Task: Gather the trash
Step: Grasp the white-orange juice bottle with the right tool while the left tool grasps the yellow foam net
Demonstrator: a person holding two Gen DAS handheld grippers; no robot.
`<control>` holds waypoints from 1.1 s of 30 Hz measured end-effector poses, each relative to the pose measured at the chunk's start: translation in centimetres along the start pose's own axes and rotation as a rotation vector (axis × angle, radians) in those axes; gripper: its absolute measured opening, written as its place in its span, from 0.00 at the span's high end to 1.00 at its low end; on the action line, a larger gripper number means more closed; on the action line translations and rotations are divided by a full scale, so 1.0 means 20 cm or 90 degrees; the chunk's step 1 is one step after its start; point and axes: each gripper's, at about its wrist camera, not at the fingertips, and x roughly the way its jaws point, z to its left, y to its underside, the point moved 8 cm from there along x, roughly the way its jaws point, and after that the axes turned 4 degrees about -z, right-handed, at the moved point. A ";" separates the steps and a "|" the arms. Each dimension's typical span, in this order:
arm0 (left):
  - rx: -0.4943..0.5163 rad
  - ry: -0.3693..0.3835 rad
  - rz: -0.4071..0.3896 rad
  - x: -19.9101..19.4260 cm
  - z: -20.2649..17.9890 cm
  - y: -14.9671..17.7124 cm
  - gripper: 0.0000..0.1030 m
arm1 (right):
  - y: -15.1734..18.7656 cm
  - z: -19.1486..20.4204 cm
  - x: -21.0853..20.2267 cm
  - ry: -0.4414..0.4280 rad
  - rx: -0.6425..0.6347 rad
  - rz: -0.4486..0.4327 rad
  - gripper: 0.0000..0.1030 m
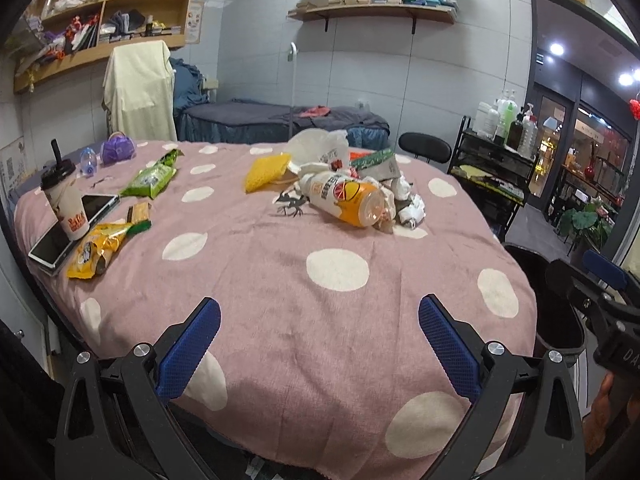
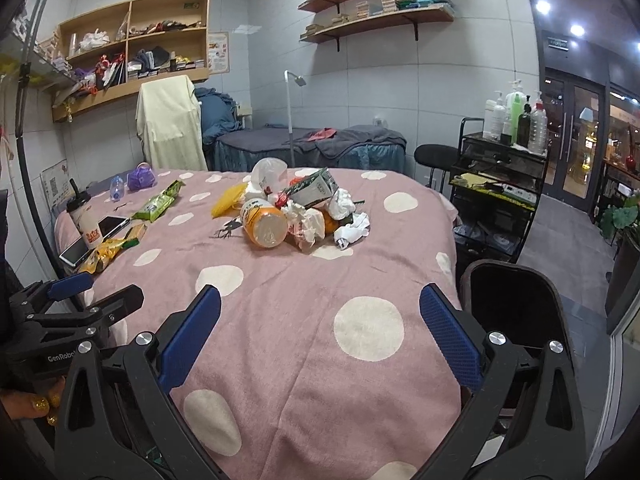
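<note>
Left wrist: pink dotted blanket [image 1: 280,280], shelves [image 1: 372,12].

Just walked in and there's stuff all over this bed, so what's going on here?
A person holds a two-finger gripper in each hand over a pink polka-dot blanket. The left gripper and right gripper are both open and empty, short of the trash. A pile sits mid-bed: an orange drink bottle on its side, crumpled tissues and a white plastic bag. A dark bin stands beside the bed on the right. Nothing is picked up yet.
</note>
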 end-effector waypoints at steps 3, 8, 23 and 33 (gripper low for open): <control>-0.010 0.010 0.029 0.06 0.05 0.02 0.06 | 0.02 0.02 0.15 -0.049 0.000 0.056 0.05; 0.000 0.012 0.044 0.17 0.14 -0.03 0.06 | 0.03 0.08 0.37 -0.114 0.019 0.127 0.05; 0.037 0.019 0.059 0.57 0.34 -0.49 0.06 | -0.28 0.39 0.85 -0.258 -0.086 0.194 0.10; 0.006 0.044 0.143 0.88 0.46 -0.57 0.15 | -0.35 0.49 1.19 -0.289 -0.144 0.293 0.25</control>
